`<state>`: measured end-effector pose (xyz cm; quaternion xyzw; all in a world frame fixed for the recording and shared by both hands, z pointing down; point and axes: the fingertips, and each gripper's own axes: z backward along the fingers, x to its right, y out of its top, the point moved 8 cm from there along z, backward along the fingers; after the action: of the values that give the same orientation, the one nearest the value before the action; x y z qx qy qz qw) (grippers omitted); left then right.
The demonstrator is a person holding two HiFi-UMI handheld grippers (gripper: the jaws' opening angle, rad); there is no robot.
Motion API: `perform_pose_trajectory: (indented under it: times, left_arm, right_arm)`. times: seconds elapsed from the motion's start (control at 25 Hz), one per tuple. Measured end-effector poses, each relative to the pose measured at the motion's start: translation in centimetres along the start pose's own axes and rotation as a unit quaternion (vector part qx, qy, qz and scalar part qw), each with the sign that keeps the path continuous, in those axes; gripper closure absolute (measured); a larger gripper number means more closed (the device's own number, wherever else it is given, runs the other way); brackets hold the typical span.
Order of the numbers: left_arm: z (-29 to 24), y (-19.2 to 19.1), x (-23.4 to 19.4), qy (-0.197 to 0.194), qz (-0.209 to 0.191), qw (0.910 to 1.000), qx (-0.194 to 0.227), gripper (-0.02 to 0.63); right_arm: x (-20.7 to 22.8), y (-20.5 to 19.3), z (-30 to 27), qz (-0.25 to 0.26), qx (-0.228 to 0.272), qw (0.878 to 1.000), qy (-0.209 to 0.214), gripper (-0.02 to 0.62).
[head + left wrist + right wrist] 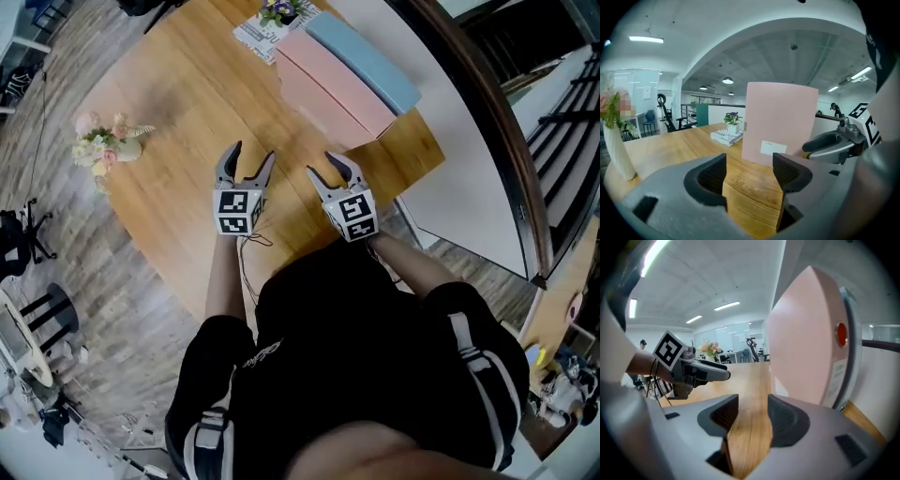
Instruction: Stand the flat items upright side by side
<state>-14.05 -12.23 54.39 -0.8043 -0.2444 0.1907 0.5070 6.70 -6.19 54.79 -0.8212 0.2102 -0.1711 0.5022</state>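
The two dark padded jaws of the left gripper (749,165) stand apart, and between them only the bare wood of the table shows. The jaws of the right gripper (753,407) are also apart, by a smaller gap, and there too nothing is between them except wood. Both grippers are held over the near part of the light brown wooden table (187,103), close beside each other but not touching, and neither touches anything.

Just beyond them stands the flat pink file folder (333,89), upright on its long edge, with a small white label low on the face that is turned to the left gripper. The flat light blue file folder (366,58) stands upright against its other side, so the two are side by side near the right edge of the table.

At the far edge lies a small stack of magazines (262,33) with a small potted plant (281,11) on top. Near the left edge stands a white vase with pale flowers (105,142).
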Motion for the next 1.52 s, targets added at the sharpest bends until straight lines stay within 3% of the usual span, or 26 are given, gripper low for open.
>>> perform_pose_trajectory:
  times: [0.28, 0.48, 0.68, 0.92, 1.08, 1.52]
  left_arm:
    - [5.0, -0.6, -0.6, 0.116, 0.064, 0.9912, 0.007, 0.465]
    - [7.7, -0.7, -1.2, 0.178, 0.072, 0.9814, 0.007, 0.607]
    - [9.7, -0.4, -1.6, 0.217, 0.083, 0.9726, 0.003, 0.607]
    - [12.1, 1.5, -1.3, 0.248, 0.099, 0.9627, 0.041, 0.607]
    - [13.5, 4.2, -1.5, 0.247, 0.072, 0.9645, 0.059, 0.607]
    - [16.2, 10.6, -0.3, 0.285, 0.023, 0.9479, 0.140, 0.607]
  right_arm:
    - [-2.0, 3.5, -3.1, 0.040, 0.021, 0.997, 0.059, 0.522]
    - [-3.8, 5.4, -4.7, 0.060, 0.025, 0.994, 0.083, 0.589]
    - [-5.7, 7.7, -5.6, 0.085, 0.042, 0.989, 0.116, 0.589]
    - [-6.4, 11.4, -6.0, 0.085, 0.083, 0.985, 0.122, 0.591]
    - [-6.6, 14.9, -4.8, 0.082, 0.125, 0.982, 0.114, 0.591]
    - [-7.0, 20.1, -1.3, 0.102, 0.203, 0.969, 0.101, 0.591]
